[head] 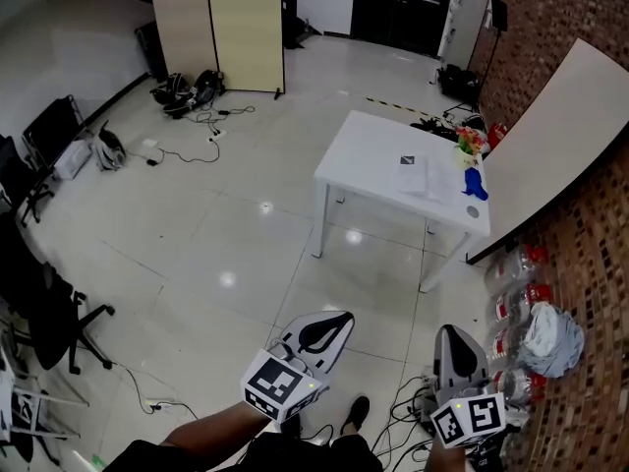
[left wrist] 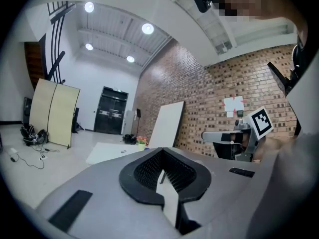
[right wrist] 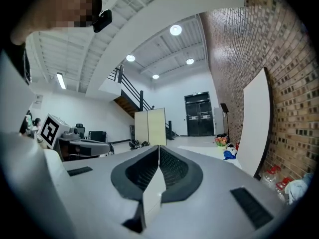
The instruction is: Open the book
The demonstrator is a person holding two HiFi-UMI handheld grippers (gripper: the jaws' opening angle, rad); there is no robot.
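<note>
Left claw [head: 326, 332] and right claw [head: 452, 347] near, each pressed together, empty; far right — book [head: 414, 175] on white surface [head: 364, 155].

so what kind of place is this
Likely a large indoor studio or lab hall: a brick wall, a folding partition screen, and a lone white table on a glossy tiled floor.

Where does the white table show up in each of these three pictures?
Head view: the white table stands right of centre in the upper half, near the brick wall.
Left gripper view: the table lies far off, left of centre, in the lower half.
Right gripper view: the table is small, right of centre.
Shared landmark: the cream folding screen.
</note>
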